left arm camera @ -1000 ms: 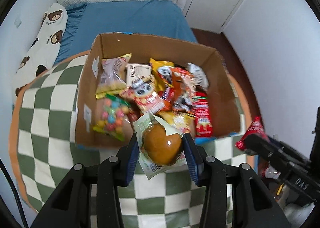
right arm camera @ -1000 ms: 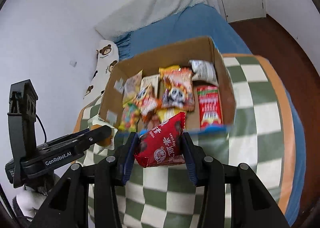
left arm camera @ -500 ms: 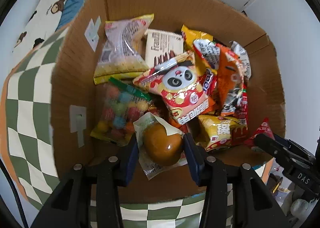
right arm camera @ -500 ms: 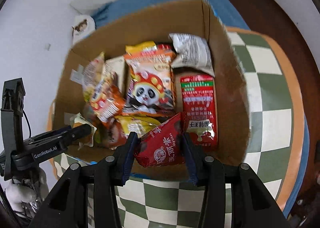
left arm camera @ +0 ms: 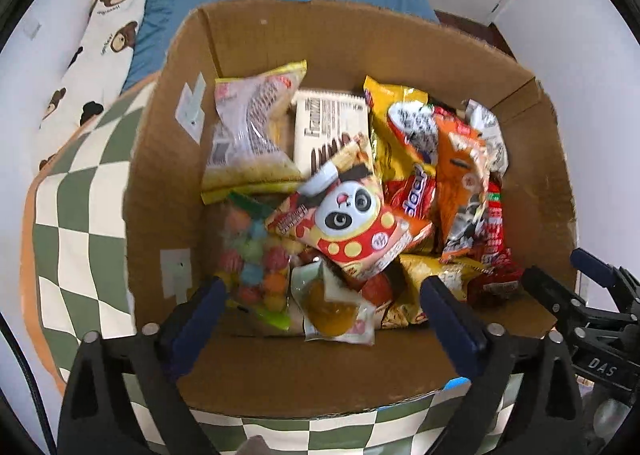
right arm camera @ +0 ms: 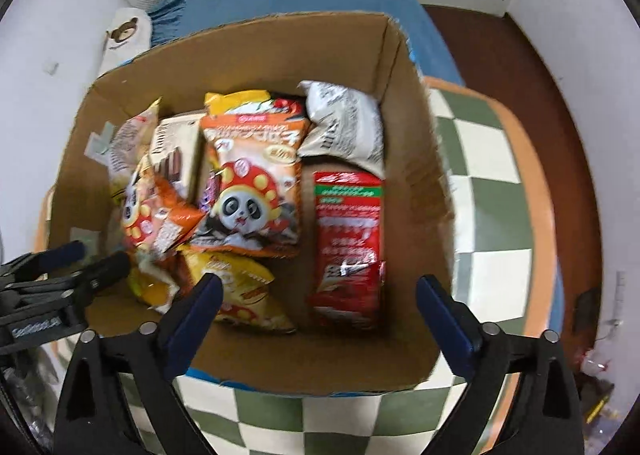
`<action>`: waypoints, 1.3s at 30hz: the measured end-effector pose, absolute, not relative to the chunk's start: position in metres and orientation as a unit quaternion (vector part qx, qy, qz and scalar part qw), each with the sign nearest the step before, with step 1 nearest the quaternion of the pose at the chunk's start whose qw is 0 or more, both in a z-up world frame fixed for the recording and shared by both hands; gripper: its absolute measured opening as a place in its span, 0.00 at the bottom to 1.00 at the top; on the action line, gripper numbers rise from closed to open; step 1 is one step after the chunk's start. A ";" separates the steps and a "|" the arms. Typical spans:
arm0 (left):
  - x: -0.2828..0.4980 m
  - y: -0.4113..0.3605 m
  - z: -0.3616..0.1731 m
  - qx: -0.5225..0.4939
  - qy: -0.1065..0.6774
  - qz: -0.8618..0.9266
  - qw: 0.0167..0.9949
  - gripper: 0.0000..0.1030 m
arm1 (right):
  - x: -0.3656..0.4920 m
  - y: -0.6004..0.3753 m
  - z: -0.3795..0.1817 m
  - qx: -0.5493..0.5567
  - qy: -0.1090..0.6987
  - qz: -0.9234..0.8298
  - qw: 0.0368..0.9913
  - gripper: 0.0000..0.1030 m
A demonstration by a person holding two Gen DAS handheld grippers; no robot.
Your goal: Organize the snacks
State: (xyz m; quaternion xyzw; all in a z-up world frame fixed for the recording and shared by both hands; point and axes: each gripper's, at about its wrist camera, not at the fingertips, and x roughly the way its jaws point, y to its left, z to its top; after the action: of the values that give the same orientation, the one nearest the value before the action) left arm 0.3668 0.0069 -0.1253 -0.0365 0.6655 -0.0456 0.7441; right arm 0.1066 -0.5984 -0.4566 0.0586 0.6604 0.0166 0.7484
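Snacks: your packets lie heaped in the cardboard box (left arm camera: 532, 159), which sits on the checkered cloth (left arm camera: 80, 223); both grippers point down into it from its near wall.
Cardboard box: it fills both wrist views, open-topped, its bare floor showing only along the near wall, at 6 o'clock of the heap.
Red packet (right arm camera: 347, 243): it lies flat by the right wall, long axis running 12 to 6, at about 12 o'clock from your right gripper (right arm camera: 318, 309), its lower end reaching between the fingers; nothing presses on it.
Panda bag (left arm camera: 352, 223): it rests tilted on top of the heap, at 12 o'clock from your left gripper (left arm camera: 320, 313).
Bun packet (left arm camera: 334, 305): it lies loose on the floor of the box between the left fingers, a little toward 1 o'clock, touching the candy bag (left arm camera: 256, 263) on its left.
Left gripper: jaws opening, already spread wide, holding nothing.
Right gripper: jaws opening too, equally wide and holding nothing.
Nearer hand: your left for the bun packet, your right for the red packet; judging by this, both drops look finished, and your next move is likely up and out at 6 o'clock.
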 end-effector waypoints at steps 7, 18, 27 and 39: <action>0.368 0.014 -0.105 -0.038 0.645 -0.035 0.762 0.99 | 0.106 -0.602 -0.444 0.047 0.648 -0.010 0.761 0.98; 0.324 0.012 -0.041 -0.024 0.584 -0.015 0.811 0.99 | 0.075 -0.598 -0.397 0.058 0.601 -0.005 0.797 0.98; 0.247 0.012 0.019 -0.028 0.518 -0.014 0.855 0.99 | 0.009 -0.597 -0.325 0.064 0.528 -0.008 0.847 0.98; 0.156 0.014 0.074 -0.017 0.455 -0.010 0.890 1.00 | -0.098 -0.591 -0.247 0.033 0.450 -0.021 0.892 1.00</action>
State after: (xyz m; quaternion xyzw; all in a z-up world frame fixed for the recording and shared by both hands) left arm 0.1558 0.0141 0.0742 -0.0167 0.4549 -0.0095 0.8903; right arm -0.0978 -0.5905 -0.2465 0.0331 0.4498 -0.0213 0.8923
